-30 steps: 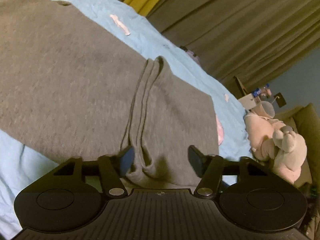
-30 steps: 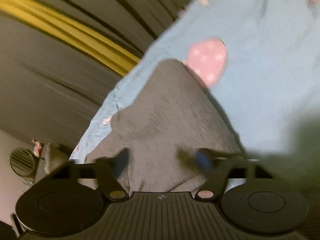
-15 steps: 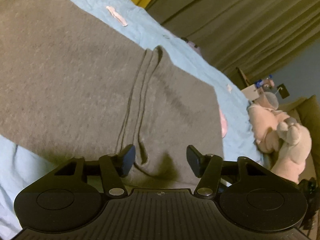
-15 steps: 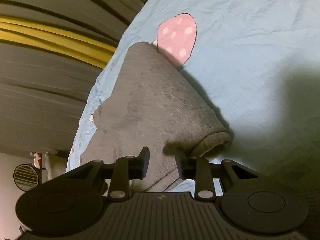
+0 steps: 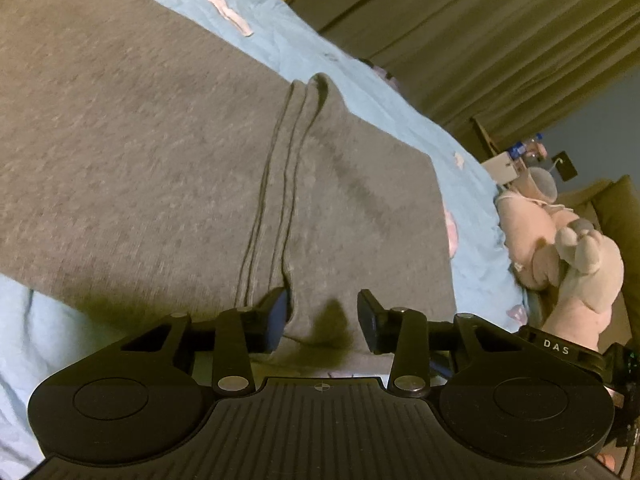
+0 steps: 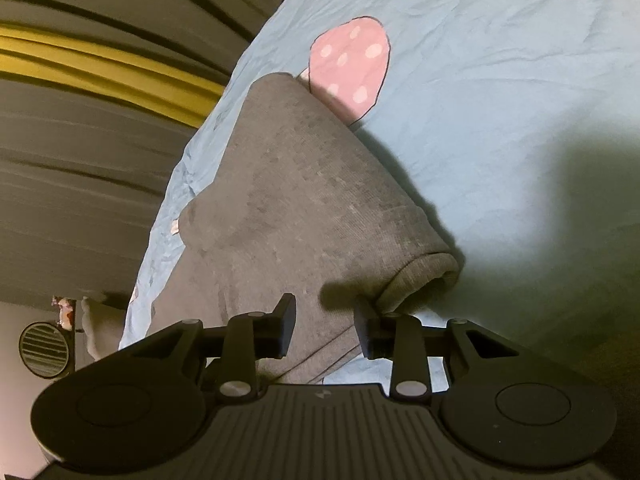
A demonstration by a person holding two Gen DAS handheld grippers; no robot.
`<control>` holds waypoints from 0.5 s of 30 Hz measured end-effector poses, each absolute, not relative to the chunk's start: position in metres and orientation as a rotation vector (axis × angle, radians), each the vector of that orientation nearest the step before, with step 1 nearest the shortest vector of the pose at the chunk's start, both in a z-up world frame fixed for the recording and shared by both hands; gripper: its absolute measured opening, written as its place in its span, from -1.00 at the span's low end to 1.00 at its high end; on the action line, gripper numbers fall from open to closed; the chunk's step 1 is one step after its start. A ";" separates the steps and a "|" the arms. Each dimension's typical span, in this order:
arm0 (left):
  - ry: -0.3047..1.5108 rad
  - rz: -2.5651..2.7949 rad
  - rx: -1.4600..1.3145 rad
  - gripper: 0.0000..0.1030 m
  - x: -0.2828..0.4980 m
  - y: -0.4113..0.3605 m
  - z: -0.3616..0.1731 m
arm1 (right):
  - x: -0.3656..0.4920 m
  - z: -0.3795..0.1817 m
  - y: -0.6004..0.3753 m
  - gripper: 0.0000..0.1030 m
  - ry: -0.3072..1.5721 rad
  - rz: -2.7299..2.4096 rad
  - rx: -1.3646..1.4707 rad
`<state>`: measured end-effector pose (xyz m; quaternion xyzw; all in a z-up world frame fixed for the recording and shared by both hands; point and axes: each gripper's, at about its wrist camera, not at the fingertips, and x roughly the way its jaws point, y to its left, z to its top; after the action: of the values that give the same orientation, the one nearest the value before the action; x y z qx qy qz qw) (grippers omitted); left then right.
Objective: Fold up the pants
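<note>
Grey pants spread on a blue sheet, left gripper at their near edge

The grey pants (image 5: 168, 152) fill the frame's left and centre, a stitched seam running down the middle, over the light blue sheet (image 5: 384, 92). At bottom centre the left gripper (image 5: 322, 316) straddles the hem; its jaws have just been closing, fabric between them, pads not visibly pressing. A pink plush toy (image 5: 560, 248) lies at right, olive curtains (image 5: 480, 20) upper right.

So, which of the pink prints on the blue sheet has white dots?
The big mushroom-shaped print beside the far end of the grey pants; the small pale pink marks on the sheet are plain, without dots.
</note>
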<state>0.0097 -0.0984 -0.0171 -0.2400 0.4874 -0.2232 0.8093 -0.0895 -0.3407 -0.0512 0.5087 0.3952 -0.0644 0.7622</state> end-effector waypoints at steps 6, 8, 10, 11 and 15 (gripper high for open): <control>1.054 -0.468 -0.434 -0.20 0.010 -0.108 -0.019 | -0.085 -0.056 -0.342 -0.31 0.874 -0.169 1.117; 1.051 -0.452 -0.427 -0.36 0.011 -0.110 -0.022 | -0.082 -0.060 -0.344 -0.32 0.881 -0.181 1.131; 1.050 -0.429 -0.404 -0.76 0.011 -0.110 -0.022 | -0.080 -0.063 -0.345 -0.56 0.884 -0.199 1.132; 1.049 -0.420 -0.396 -0.77 0.011 -0.109 -0.022 | -0.079 -0.063 -0.344 -0.70 0.885 -0.215 1.117; 1.033 -0.412 -0.410 -0.86 0.008 -0.104 -0.020 | -0.080 -0.057 -0.338 -0.99 0.878 -0.230 1.049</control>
<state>0.0076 -0.1045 -0.0197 -0.1934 0.4868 -0.1940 0.8294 -0.0796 -0.3383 -0.0568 0.4837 0.4046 -0.1060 0.7688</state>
